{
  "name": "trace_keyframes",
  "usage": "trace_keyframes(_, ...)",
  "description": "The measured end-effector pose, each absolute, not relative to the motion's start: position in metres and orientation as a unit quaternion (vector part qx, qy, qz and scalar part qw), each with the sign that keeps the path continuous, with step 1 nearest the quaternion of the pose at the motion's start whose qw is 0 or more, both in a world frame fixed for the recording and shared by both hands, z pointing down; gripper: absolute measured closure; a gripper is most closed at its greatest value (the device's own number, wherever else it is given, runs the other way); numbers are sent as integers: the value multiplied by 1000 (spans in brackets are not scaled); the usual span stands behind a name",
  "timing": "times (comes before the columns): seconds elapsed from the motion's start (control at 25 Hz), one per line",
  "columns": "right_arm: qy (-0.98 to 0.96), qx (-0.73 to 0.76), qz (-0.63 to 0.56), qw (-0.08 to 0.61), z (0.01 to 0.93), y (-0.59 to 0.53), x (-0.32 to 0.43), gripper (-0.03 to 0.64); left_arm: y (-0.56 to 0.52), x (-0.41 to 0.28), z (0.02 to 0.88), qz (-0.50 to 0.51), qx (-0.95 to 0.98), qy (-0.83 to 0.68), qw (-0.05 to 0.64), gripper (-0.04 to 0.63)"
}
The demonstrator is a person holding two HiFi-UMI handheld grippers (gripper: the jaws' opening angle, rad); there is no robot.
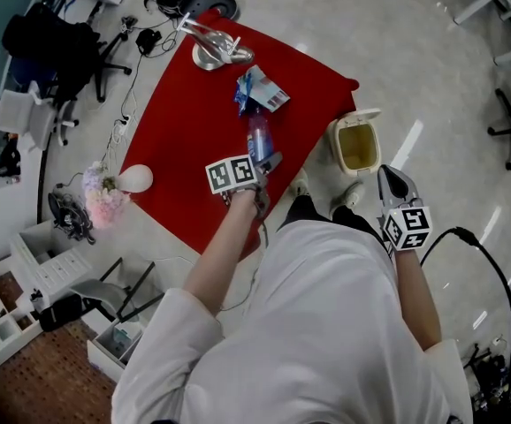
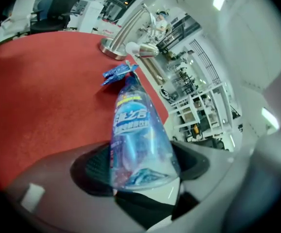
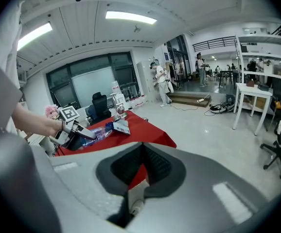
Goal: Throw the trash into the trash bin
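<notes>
My left gripper is shut on the base of a clear plastic bottle with a blue label, holding it over the red tablecloth. In the left gripper view the bottle sits between the jaws and points away from them. Beyond it on the cloth lies a blue and white wrapper. The cream trash bin stands on the floor off the table's right corner with its lid up. My right gripper hangs just right of the bin, shut and with nothing in it.
A metal stand is at the cloth's far end. A white round object and pink flowers are at its left edge. Office chairs, cables and white drawer units crowd the floor at left.
</notes>
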State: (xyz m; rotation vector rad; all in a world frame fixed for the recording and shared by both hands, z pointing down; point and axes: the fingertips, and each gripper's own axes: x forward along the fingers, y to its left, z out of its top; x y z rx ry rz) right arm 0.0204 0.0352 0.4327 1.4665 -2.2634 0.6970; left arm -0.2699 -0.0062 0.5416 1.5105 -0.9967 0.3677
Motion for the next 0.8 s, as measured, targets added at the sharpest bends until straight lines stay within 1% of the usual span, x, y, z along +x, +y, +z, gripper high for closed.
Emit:
trace_keyframes(0.44,-806,504,258,169,447,49,39,617,33,-242,512,171,665,-457,565,225)
trace_keyframes(0.8,-802,507,270,164,460,63,74,617,47,-179,502,215,704,-424,527,224)
